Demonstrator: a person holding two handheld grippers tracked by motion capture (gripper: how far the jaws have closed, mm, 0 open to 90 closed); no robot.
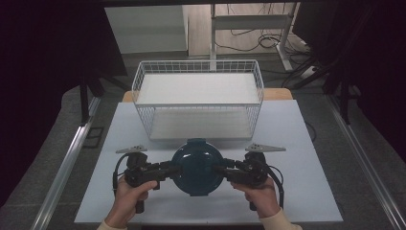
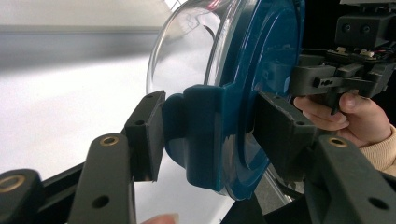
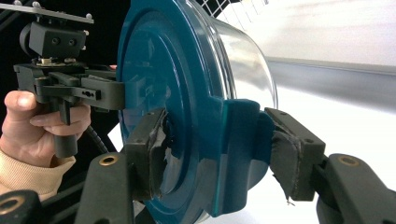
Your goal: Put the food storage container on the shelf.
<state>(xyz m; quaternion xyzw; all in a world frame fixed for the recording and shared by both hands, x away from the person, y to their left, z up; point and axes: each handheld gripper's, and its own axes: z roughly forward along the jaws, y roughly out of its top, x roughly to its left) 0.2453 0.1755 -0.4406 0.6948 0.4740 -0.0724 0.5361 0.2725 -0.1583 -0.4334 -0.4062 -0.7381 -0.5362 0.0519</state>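
Note:
A round clear glass container [image 1: 197, 167] with a dark blue lid sits at the middle of the white table, just in front of the wire basket. My left gripper [image 1: 175, 169] is shut on the clip tab at its left rim, and my right gripper [image 1: 219, 169] on the tab at its right rim. In the left gripper view the jaws [image 2: 212, 135] clamp the blue tab [image 2: 201, 130], with the glass bowl [image 2: 187, 51] behind. In the right gripper view the jaws [image 3: 219, 154] pinch the opposite tab [image 3: 233, 149]. Each gripper view shows the other gripper across the lid.
A white wire basket [image 1: 198, 98] with a pale floor stands at the back of the table [image 1: 297, 143], close behind the container. Beyond the table are a desk frame [image 1: 249, 24], cables on the floor and dark curtains on both sides.

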